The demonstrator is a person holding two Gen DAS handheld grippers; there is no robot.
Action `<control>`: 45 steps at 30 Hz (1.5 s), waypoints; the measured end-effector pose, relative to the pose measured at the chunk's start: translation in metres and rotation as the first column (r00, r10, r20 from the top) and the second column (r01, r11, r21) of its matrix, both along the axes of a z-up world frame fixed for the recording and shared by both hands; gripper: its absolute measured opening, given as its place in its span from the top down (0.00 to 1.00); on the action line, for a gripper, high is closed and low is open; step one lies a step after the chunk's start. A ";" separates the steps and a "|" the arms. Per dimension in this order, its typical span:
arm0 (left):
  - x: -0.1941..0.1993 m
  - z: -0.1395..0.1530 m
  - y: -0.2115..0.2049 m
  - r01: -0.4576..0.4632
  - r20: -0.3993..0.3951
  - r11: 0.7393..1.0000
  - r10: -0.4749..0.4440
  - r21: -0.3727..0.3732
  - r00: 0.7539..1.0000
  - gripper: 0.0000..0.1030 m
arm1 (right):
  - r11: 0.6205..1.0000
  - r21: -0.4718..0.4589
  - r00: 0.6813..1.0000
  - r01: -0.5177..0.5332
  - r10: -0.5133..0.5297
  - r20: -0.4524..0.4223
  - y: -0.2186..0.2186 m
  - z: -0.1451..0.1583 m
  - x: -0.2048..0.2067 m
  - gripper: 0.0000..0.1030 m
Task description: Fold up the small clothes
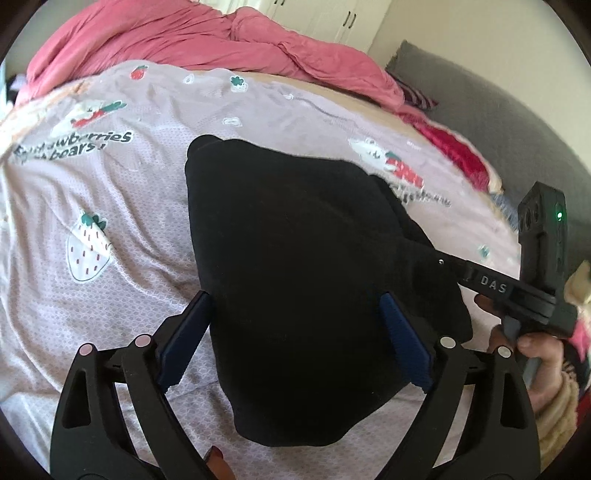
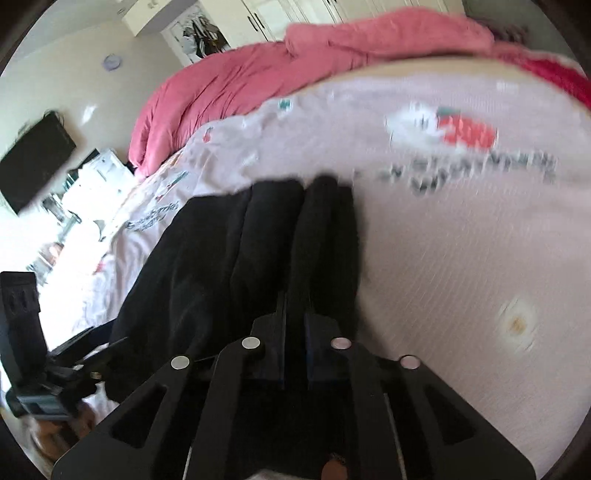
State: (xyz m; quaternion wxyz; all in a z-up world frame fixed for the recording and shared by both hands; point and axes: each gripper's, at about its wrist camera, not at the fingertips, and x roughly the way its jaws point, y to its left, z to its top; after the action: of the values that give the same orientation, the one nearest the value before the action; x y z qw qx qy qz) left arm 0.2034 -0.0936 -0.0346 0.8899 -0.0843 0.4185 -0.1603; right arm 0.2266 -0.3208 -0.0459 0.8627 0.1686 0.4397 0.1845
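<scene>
My right claw point(image 2: 295, 325) is pinching the black garment's point(image 1: 295, 258) right edge at frame centre; my left claw point(image 1: 295, 332) is hanging wide above it, gripping nothing. Risk: lifting one-sided is likely dragging the cloth across the bedsheet point(image 1: 110, 206), bunching the fold

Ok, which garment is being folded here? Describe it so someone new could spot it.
Start at the bed, covered by a pale sheet printed with strawberries and bears. In its middle lies the black garment, plain and dark. Unlike the bunched pink duvet behind it, it lies flat, with the right tool shut on its edge.
</scene>
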 end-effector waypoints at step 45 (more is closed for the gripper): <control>-0.111 0.072 0.037 -0.051 0.208 0.999 0.047 0.017 0.977 0.09 | 0.957 -0.167 0.873 0.238 -0.135 0.468 0.015 0.115 -0.179 0.04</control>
State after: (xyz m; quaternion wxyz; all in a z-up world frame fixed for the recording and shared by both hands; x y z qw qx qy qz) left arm 0.0929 -0.0563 0.0375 0.9333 -0.0673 0.3232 -0.1415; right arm 0.0477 -0.3063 0.0695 0.9681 0.0667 0.2264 0.0843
